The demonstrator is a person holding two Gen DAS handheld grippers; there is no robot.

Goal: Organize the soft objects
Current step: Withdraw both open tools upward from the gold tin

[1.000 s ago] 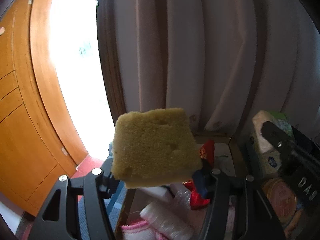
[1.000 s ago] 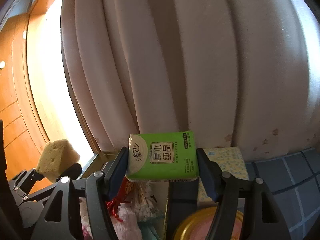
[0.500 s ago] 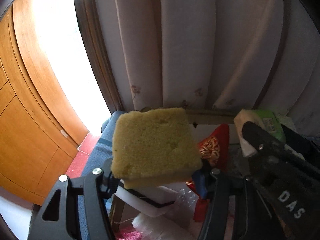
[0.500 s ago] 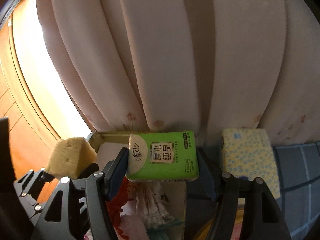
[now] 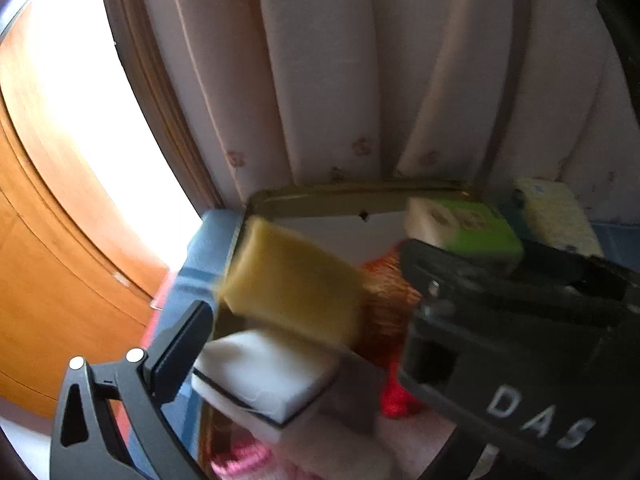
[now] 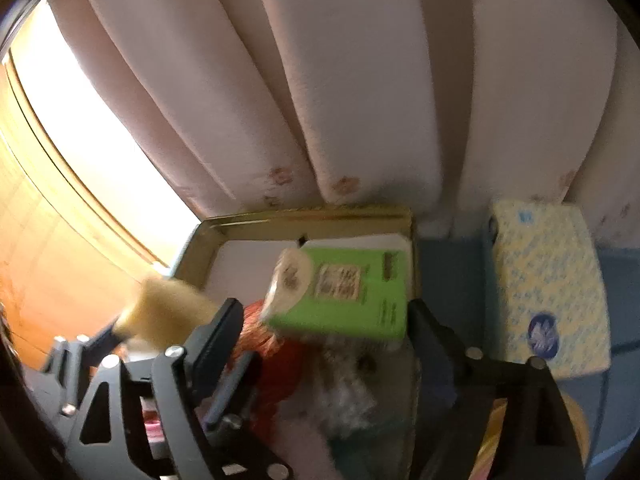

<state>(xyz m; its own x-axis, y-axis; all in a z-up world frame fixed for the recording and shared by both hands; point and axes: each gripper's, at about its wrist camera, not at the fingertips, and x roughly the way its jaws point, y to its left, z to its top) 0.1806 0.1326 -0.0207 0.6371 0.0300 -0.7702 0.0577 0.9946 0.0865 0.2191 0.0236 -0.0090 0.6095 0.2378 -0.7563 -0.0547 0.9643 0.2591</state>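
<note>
The yellow sponge (image 5: 292, 280) is blurred and tilted above a white block (image 5: 264, 376) in the gold-rimmed box (image 5: 360, 196). My left gripper (image 5: 320, 320) is opening; its left finger (image 5: 180, 344) stands clear of the sponge and its right finger is hidden behind the right gripper's black frame. The green tissue pack (image 6: 352, 292) hangs tilted and blurred over the box, between the jaws of my right gripper (image 6: 324, 312). Those jaws are opening too, and the left pad (image 6: 216, 332) is off the pack.
A red packet (image 6: 276, 360), a clear bag (image 6: 344, 392) and pink cloth lie in the box. A yellow-and-blue tissue pack (image 6: 548, 288) lies on the blue checked cloth (image 6: 452, 264) to the right. Curtains hang close behind. The two grippers crowd each other over the box.
Both grippers tipped down towards the box and their jaws spread. The sponge and the green pack, firmly gripped before, have come free and tilted downwards.
</note>
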